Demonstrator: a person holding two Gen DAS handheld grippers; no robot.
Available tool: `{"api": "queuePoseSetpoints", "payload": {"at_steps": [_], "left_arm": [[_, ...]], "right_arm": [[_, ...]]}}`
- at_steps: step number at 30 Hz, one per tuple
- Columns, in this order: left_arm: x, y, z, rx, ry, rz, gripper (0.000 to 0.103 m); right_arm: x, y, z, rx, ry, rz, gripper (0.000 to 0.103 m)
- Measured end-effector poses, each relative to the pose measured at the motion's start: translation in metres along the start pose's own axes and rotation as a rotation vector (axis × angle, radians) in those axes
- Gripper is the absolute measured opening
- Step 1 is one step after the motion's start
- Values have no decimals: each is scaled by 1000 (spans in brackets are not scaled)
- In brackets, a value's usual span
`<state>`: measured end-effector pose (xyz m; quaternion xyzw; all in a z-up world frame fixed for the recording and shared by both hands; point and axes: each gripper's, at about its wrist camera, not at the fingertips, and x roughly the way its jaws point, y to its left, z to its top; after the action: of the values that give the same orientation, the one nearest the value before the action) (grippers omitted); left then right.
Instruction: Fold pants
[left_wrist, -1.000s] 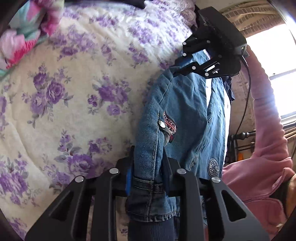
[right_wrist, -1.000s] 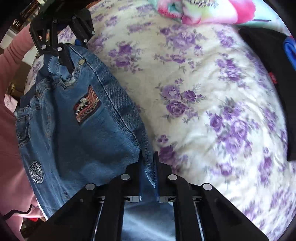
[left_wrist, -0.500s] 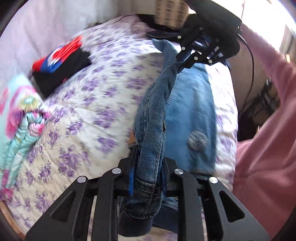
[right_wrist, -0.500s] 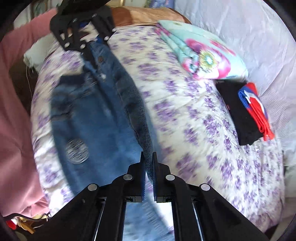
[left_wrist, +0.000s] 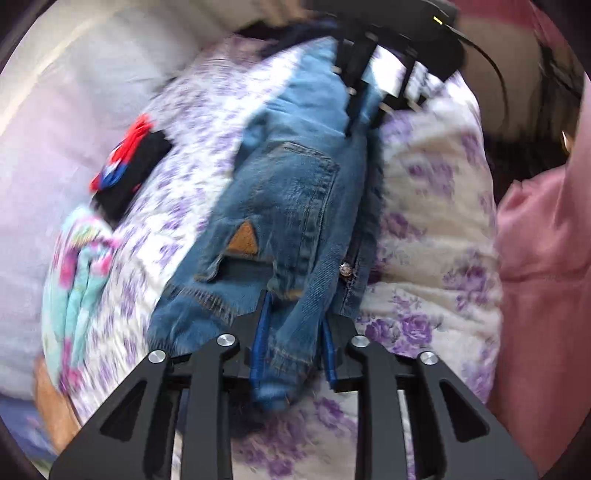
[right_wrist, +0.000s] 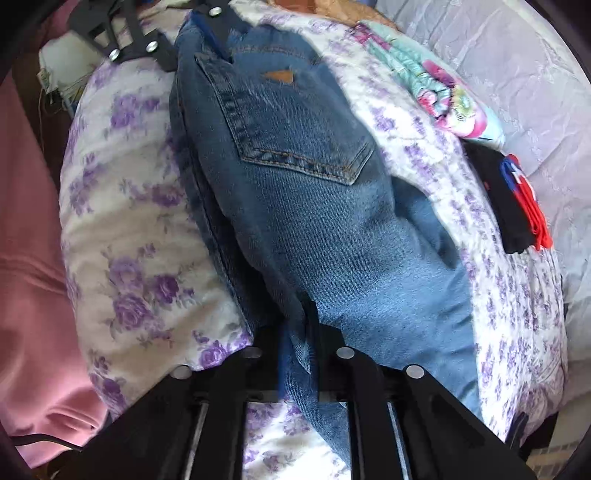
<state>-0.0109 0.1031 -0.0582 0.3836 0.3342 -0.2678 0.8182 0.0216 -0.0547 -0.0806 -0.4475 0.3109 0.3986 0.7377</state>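
The blue denim pants (right_wrist: 314, 206) lie lengthwise on the purple-flowered bedspread (right_wrist: 125, 229), back pocket up, folded leg on leg. My left gripper (left_wrist: 295, 332) is shut on the waistband end of the pants (left_wrist: 291, 206). My right gripper (right_wrist: 299, 332) is shut on the leg end. Each gripper shows at the far end in the other view: the right gripper (left_wrist: 373, 96) and the left gripper (right_wrist: 177, 40). The left wrist view is blurred.
A folded black garment with red and blue (right_wrist: 517, 199) and a folded teal and pink floral cloth (right_wrist: 436, 81) lie on the bed's far side. A pale lilac wall or sheet (right_wrist: 517, 74) lies beyond. The person's pink sleeve (left_wrist: 546, 258) is beside the bed.
The pants swung over from hanging front-side out to lying on the bed with the back pocket up. Both grippers moved down toward the bed, still gripping.
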Motion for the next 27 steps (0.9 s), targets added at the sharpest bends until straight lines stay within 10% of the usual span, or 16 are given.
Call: {"api": "queuePoseSetpoints", "payload": {"at_steps": [3, 8, 14, 17, 21, 27], "left_arm": [[-44, 34, -20, -248, -135, -43, 42], [-67, 79, -52, -568, -260, -74, 54], [-47, 91, -83, -744, -254, -88, 54], [-43, 92, -94, -790, -258, -61, 54], [-61, 99, -112, -861, -313, 3, 54], [-77, 108, -118, -923, -382, 42, 55]], "right_arm": [[-36, 4, 18, 46, -208, 84, 61], [-42, 18, 62, 93, -417, 227, 61], [3, 60, 109, -17, -422, 119, 53], [22, 64, 132, 16, -400, 37, 9], [7, 55, 141, 207, -553, -131, 9], [53, 63, 135, 288, -375, 89, 20]]}}
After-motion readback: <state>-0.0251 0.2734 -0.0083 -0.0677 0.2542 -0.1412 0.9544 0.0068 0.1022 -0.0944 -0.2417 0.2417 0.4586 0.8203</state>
